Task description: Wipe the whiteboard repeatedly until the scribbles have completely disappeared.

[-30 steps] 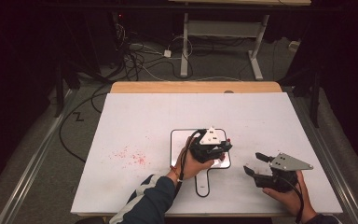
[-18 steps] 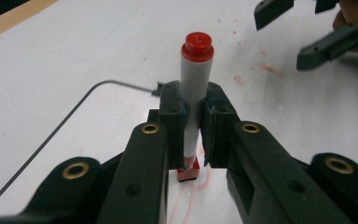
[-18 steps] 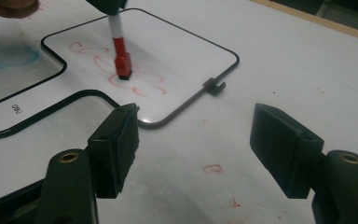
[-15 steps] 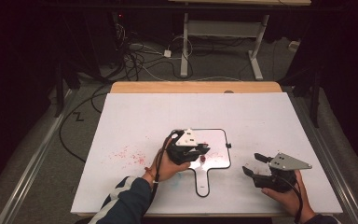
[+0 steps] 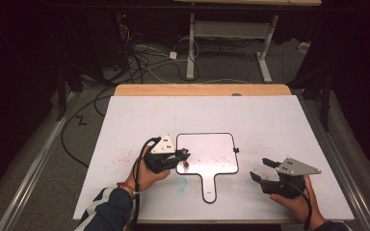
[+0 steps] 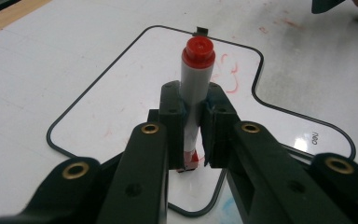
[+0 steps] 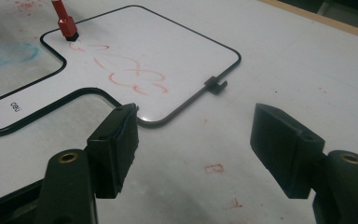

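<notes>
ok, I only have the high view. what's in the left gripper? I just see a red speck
Observer: A red marker, clamped between the jaws of the left gripper; its own view shows it plainly.
Operator: tip on the board?
Observer: In the right gripper view, the nib is down at the board, in the corner beside the handle. It looks like it's touching, but I can't be sure.
Operator: anything drawn yet?
Observer: Yes, red loops run from the nib across the middle of the board.
</notes>
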A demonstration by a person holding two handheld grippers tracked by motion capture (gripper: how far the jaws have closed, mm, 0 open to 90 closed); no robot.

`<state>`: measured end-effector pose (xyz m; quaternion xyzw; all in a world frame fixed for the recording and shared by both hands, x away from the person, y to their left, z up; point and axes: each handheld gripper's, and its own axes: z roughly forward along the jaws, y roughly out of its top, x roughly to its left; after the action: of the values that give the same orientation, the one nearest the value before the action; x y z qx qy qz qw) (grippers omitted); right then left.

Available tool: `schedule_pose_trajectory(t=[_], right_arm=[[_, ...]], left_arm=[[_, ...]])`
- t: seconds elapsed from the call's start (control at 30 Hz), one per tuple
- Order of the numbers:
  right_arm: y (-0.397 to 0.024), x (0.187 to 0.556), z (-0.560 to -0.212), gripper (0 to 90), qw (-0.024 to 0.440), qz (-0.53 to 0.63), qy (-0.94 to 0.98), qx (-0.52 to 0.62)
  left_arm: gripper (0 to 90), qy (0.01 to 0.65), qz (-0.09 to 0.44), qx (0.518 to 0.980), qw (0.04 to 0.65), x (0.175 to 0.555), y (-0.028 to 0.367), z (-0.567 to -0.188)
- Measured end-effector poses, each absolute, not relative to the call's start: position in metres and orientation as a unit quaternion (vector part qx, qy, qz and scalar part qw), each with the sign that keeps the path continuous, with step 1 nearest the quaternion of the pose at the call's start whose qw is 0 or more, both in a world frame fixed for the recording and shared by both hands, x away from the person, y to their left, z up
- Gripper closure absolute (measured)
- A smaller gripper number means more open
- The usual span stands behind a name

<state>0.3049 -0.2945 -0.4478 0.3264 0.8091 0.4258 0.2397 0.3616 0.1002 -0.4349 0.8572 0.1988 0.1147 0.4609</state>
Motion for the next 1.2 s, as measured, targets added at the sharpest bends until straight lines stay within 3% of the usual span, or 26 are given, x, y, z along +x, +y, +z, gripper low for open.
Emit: schedule_pose_trajectory(t=[0.57,0.93,1.2], right_arm=[[-0.291,0.305,-0.448,33.1,0.238,0.425,0.813,0.319],[-0.293,0.305,-0.447,33.1,0.242,0.424,0.811,0.323],[-0.29,0.305,-0.447,33.0,0.244,0.42,0.812,0.323]], left_arm=[[78.9,0.151,0.091,0.849,0.499,0.372,0.031,-0.44],[78.8,0.178,0.112,0.864,0.457,0.368,0.084,-0.433],[78.8,0.215,0.116,0.848,0.47,0.365,0.121,-0.438]])
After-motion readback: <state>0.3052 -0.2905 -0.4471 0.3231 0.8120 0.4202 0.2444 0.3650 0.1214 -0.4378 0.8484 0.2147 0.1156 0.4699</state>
